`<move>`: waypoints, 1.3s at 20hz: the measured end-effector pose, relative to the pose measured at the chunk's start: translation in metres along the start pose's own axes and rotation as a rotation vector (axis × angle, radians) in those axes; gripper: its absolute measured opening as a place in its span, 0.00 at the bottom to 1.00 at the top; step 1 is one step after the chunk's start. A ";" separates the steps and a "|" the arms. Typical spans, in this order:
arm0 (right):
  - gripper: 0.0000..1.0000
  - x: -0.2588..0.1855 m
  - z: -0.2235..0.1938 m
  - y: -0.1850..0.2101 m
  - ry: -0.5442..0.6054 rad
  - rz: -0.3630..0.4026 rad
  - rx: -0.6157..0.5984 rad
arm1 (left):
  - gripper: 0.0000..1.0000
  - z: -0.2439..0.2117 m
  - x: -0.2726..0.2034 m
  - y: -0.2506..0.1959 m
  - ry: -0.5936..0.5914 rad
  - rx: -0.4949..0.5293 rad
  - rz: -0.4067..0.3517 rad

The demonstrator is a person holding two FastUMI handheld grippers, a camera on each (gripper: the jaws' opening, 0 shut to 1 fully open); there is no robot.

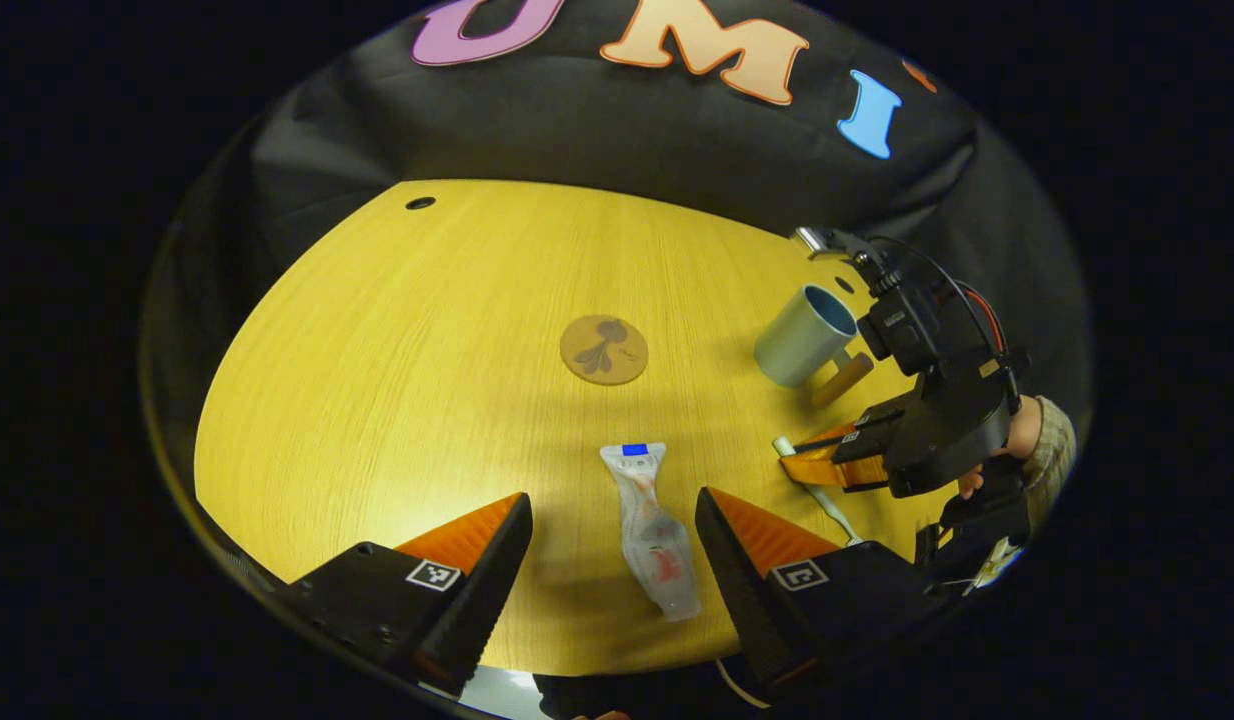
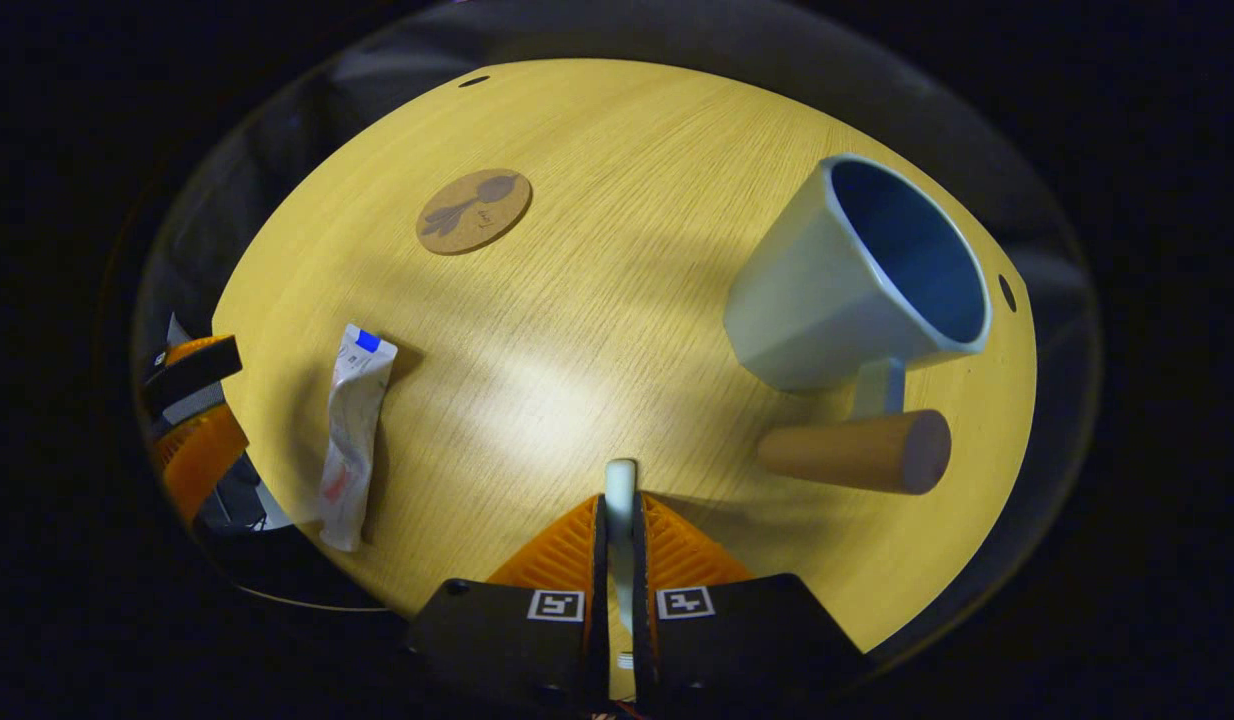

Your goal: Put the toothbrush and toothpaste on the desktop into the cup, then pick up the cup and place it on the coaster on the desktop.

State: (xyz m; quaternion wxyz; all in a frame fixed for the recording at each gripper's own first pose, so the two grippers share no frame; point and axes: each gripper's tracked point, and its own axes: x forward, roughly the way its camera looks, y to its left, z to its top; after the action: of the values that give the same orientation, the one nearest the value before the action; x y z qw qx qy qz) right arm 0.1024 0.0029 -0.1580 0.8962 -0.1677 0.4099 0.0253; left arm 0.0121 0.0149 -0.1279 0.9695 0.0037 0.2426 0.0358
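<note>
Right gripper [image 2: 620,530]: fingers closed tight on white toothbrush [image 2: 620,490], head poking out past the tips, low over the yellow wood-grain desktop [image 2: 577,300]. Left gripper [image 1: 612,540]: fingers spread wide, nothing held, straddling the clear flat toothpaste tube with blue cap [image 1: 650,528], which lies on the desk between them. Pale blue cup with wooden handle [image 2: 847,290] stands upright near the toothbrush. Round brown coaster [image 2: 474,211] sits apart from it, bare.
</note>
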 end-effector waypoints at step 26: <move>0.12 -0.001 0.002 0.001 -0.024 -0.034 -0.048 | 0.53 -0.029 0.068 0.009 0.314 -0.086 0.184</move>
State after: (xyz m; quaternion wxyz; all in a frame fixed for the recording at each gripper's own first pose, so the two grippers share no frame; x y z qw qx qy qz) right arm 0.1028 0.0048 -0.1567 0.8970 -0.1960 0.3956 0.0218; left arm 0.0579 0.0284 -0.1857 0.9115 -0.0211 0.3880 0.1346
